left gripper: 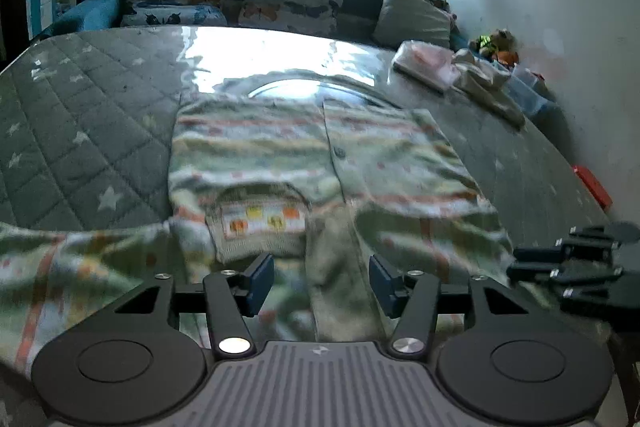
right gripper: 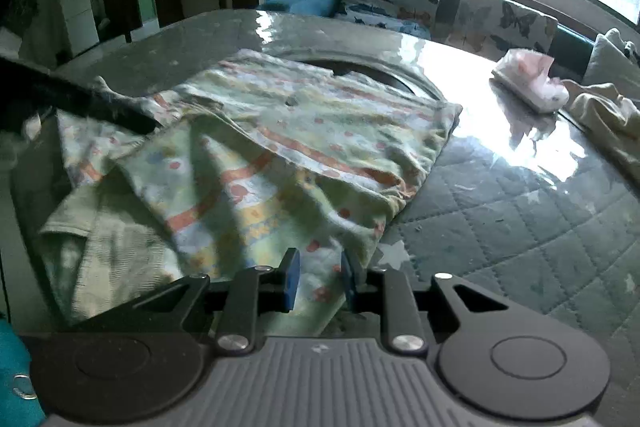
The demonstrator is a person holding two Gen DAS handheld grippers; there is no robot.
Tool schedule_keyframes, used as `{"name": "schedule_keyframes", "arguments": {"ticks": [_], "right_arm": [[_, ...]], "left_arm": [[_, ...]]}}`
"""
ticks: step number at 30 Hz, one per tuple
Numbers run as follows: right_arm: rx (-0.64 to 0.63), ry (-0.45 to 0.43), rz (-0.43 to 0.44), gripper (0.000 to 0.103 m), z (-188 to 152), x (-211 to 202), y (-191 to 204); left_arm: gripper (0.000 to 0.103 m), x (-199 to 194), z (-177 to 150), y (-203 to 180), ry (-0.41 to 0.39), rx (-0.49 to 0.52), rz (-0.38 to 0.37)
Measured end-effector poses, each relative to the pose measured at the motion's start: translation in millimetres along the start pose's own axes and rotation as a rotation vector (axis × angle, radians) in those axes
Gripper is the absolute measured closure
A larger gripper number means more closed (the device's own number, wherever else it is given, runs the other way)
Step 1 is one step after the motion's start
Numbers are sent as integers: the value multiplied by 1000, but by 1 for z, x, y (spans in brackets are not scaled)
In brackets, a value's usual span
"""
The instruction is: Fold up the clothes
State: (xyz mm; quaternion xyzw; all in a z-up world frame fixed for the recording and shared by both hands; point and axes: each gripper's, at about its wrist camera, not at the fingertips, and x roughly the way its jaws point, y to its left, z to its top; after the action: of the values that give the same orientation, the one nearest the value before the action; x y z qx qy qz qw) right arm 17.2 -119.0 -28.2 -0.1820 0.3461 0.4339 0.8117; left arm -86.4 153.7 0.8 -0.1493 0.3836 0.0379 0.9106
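Lying spread on quilted table w/ star print: patterned garment, near edge drooping over table rim | left gripper hovering over garment's centre placket, jaws wide apart, gripping nothing | right gripper at garment's near-right corner, jaws part-open w/ cloth between pads, pinch unclear

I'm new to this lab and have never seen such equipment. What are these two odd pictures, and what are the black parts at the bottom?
Each picture comes from a fisheye camera on hand-held tongs, looking forward along two blue-padded fingers. The left tongs stand open above a patterned green garment spread on a quilted, plastic-covered table. The right tongs are narrower, with a fold of the garment between the pads; whether they grip it is unclear. A pink bundle lies farther back.
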Motion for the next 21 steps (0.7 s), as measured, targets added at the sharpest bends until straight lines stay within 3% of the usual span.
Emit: {"name": "schedule_keyframes", "arguments": {"ticks": [5, 6, 9, 11, 16, 18, 21], "right_arm": [[-14, 9, 17, 80, -6, -4, 6], [-14, 12, 16, 79, -7, -4, 6], [-15, 22, 14, 79, -10, -2, 8], [-15, 28, 13, 77, -12, -1, 8], [-24, 37, 11, 75, -15, -1, 8], [-32, 38, 8, 74, -14, -2, 10], [-48, 24, 11, 74, -8, -5, 12]], "left_arm": [[51, 3, -13, -7, 19, 13, -18], [63, 4, -14, -9, 21, 15, -28], [87, 3, -14, -14, 22, 19, -48], [89, -7, -11, -17, -11, 23, -53], [86, -21, -6, -22, -63, 74, -1], [63, -17, -8, -21, -43, 98, 60], [63, -19, -6, -14, -53, 85, 72]]}}
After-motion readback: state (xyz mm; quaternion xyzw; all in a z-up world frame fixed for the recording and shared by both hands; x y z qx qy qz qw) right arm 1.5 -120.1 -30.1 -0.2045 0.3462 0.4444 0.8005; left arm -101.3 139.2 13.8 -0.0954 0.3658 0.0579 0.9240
